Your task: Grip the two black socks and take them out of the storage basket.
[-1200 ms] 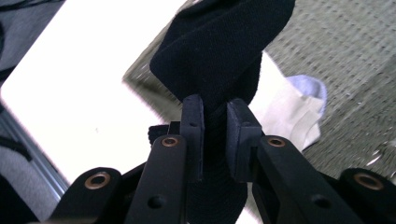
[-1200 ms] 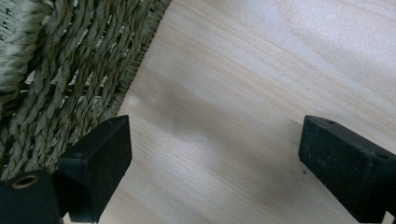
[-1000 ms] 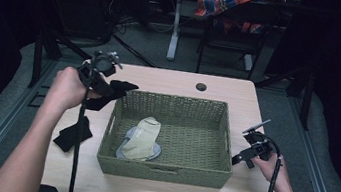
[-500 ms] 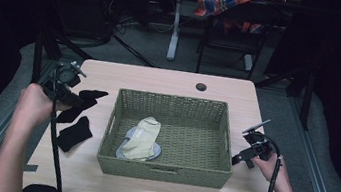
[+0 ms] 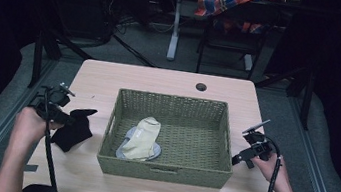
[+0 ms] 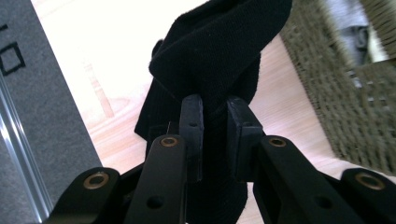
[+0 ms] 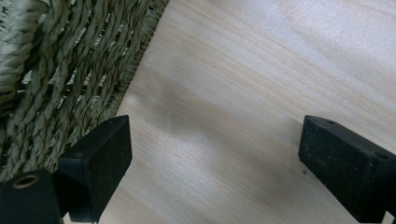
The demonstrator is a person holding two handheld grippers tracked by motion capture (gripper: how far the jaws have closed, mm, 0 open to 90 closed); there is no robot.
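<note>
Sorting socks out of basket, judged from layout. L gripper [image 6: 214, 116] clamped narrow on black sock [image 6: 215, 60]; fabric bunched between pads, upper end folded over above jaws. In high view, L gripper [image 5: 57, 113] low over table [image 5: 160, 82] at its left edge, black sock [image 5: 73, 128] draped onto wood just beside wicker basket [image 5: 162, 173], outside left wall. Grip near mid-sock, probably so both ends hang free and settle flat on laydown. Position outside basket suggests a drop pile for dark items, kept apart from contents.

R gripper [image 7: 212, 154] wide open, nothing between pads, bare wood beneath, basket weave [image 7: 60, 70] close by its one jaw. In high view, R gripper [image 5: 252, 148] parked just beside basket's right wall; likely standby, clear of L-side work yet near enough for next pick.

Inside basket: cream sock [image 5: 141, 137] lying over grey sock [image 5: 125, 149], toward left half. Est. progress: partway; two items left in basket. Next req.: release of black sock.
</note>
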